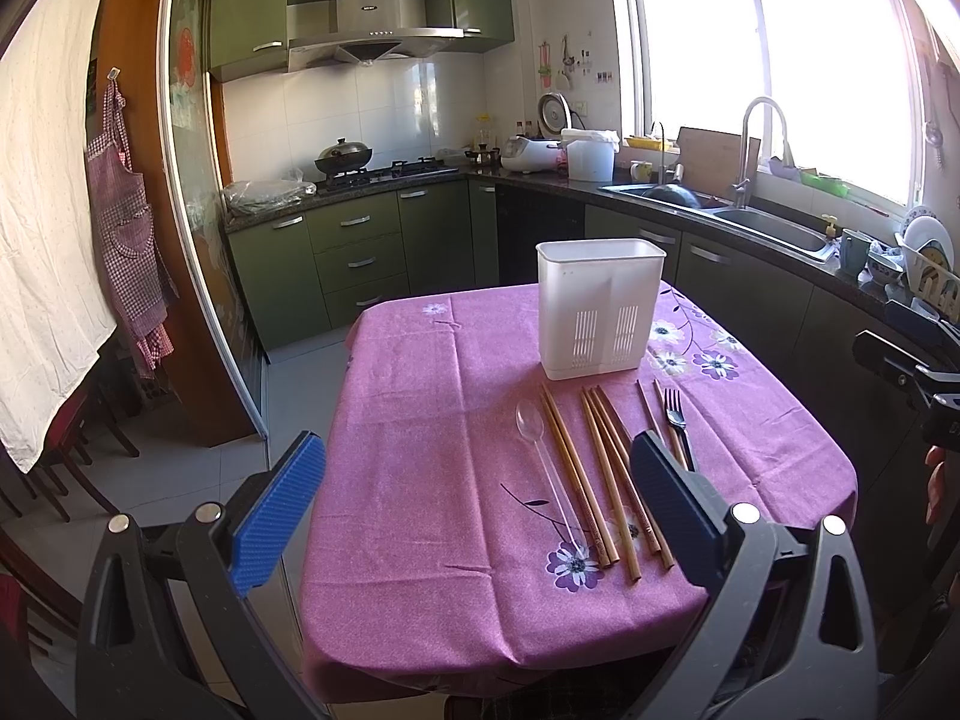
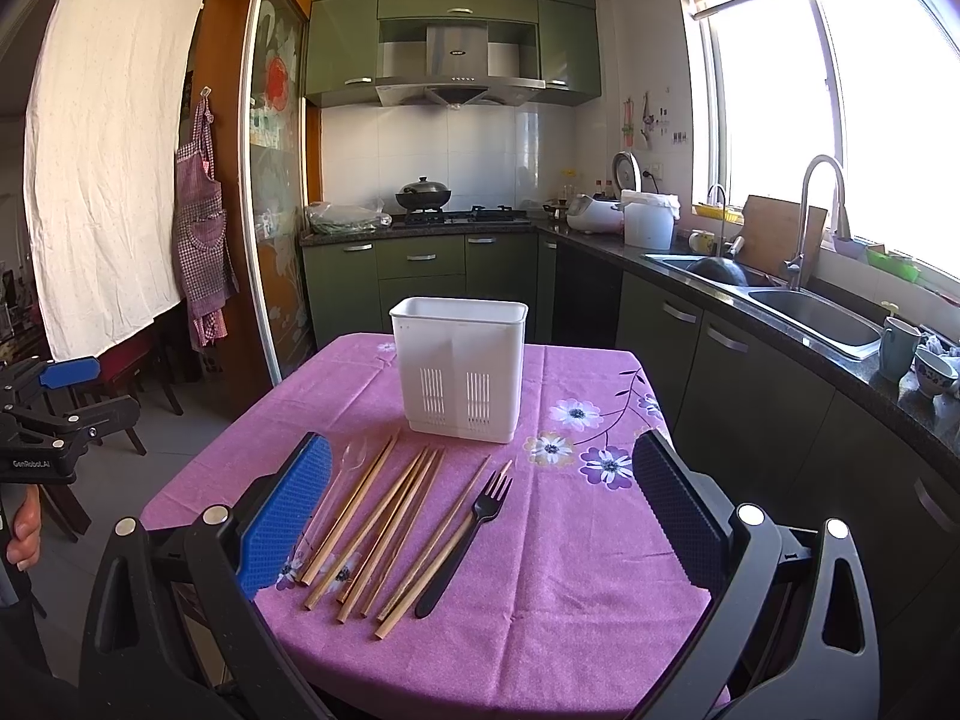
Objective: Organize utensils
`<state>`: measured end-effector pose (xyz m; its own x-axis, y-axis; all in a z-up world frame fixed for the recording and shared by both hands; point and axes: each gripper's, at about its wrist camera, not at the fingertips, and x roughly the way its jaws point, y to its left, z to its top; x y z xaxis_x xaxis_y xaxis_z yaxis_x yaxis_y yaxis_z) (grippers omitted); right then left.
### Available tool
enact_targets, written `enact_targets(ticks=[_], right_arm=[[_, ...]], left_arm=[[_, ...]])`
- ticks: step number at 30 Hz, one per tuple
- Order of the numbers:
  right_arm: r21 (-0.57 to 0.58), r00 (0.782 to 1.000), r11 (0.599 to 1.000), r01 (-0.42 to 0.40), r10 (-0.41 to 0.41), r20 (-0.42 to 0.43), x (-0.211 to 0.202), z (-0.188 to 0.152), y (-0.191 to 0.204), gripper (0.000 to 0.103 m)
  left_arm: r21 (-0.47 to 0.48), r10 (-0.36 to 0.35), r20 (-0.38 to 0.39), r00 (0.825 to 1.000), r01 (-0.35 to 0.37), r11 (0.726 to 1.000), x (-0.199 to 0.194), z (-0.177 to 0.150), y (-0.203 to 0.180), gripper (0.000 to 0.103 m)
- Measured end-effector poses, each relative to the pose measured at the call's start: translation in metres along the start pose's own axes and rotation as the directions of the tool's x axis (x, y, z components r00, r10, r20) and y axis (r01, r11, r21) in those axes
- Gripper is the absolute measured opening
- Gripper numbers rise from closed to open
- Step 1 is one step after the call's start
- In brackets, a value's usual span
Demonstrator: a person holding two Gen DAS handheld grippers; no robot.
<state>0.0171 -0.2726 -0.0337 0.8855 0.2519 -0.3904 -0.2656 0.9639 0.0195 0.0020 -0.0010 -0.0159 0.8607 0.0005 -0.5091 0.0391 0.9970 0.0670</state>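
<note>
A white slotted utensil holder (image 1: 599, 307) (image 2: 459, 368) stands upright on the purple flowered tablecloth (image 1: 432, 420) (image 2: 570, 570). In front of it lie several wooden chopsticks (image 1: 606, 474) (image 2: 384, 525), a clear plastic spoon (image 1: 531, 423) (image 2: 354, 456) at their left, and a black plastic fork (image 1: 677, 420) (image 2: 474, 525) at their right. My left gripper (image 1: 477, 468) hovers open above the table's near left part, nothing between its fingers. My right gripper (image 2: 483, 474) hangs open above the utensils, holding nothing.
Green kitchen cabinets with a stove and wok (image 2: 423, 195) stand behind the table. A counter with a sink (image 2: 816, 312) and tap runs along the right. A checked apron (image 2: 201, 234) hangs at the left. The other gripper and a hand (image 2: 24, 525) show at the left edge.
</note>
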Motion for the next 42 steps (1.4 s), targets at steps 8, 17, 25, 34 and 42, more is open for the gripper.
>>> enact_targets(ticks=[8, 17, 25, 34, 42], right_arm=[[-0.014, 0.996, 1.000, 0.021, -0.022, -0.086, 0.026, 0.008, -0.021, 0.099], [-0.059, 0.968, 0.998, -0.020, 0.004, -0.250, 0.087, 0.013, -0.042, 0.099], [-0.040, 0.922, 0.998, -0.047, 0.028, -0.386, 0.141, 0.015, -0.061, 0.090], [-0.010, 0.862, 0.999, -0.051, 0.039, -0.505, 0.178, 0.005, -0.077, 0.058], [-0.008, 0.855, 0.998, -0.064, 0.051, -0.516, 0.184, -0.001, -0.078, 0.054]], left_arm=[[-0.011, -0.004, -0.080, 0.997, 0.003, 1.000, 0.027, 0.004, 0.002, 0.097], [-0.045, -0.028, -0.312, 0.950, 0.014, 0.999, 0.108, 0.018, -0.004, 0.097], [-0.050, -0.074, -0.477, 0.876, 0.057, 0.997, 0.175, 0.020, -0.030, 0.082], [-0.095, -0.082, -0.649, 0.756, 0.026, 0.995, 0.247, 0.004, -0.037, 0.040], [-0.099, -0.077, -0.691, 0.719, 0.011, 0.995, 0.274, -0.002, -0.043, 0.024]])
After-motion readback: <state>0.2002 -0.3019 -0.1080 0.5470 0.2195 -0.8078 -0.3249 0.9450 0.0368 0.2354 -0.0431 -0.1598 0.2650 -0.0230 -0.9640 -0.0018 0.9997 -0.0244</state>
